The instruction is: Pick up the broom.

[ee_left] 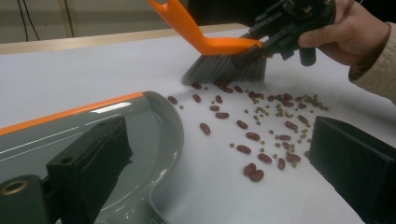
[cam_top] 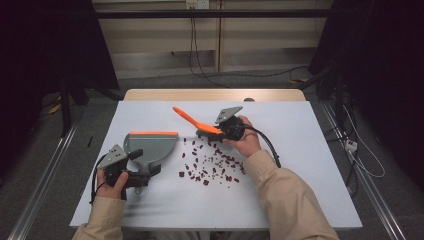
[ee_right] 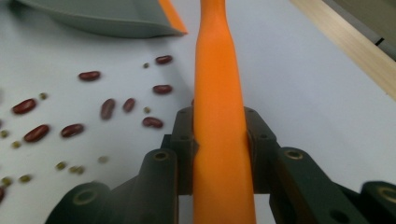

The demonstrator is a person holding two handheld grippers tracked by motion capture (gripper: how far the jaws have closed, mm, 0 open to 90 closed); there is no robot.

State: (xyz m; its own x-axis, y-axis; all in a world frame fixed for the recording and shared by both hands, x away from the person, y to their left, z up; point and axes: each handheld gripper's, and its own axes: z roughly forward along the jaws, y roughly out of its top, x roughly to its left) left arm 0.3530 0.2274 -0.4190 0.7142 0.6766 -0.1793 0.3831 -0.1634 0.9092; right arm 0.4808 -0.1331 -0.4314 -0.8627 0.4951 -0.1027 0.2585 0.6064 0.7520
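- R gripper (cam_top: 226, 131) – we've got the brush (cam_top: 192, 120) clamped tight, bristles at 12 o'clock of the beans (cam_top: 212, 165).
- L gripper (cam_top: 131, 176) – we grip the dustpan (cam_top: 152, 145), at 9 o'clock of them.

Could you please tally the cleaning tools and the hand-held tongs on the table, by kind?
Brush: 1
Dustpan: 1
Hand-held tongs: 2, the left tongs and the right tongs
Total: 4

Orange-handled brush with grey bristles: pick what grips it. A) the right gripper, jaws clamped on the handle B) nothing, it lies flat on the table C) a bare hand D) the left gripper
A: the right gripper has its black jaws clamped on either side of the orange-handled brush.
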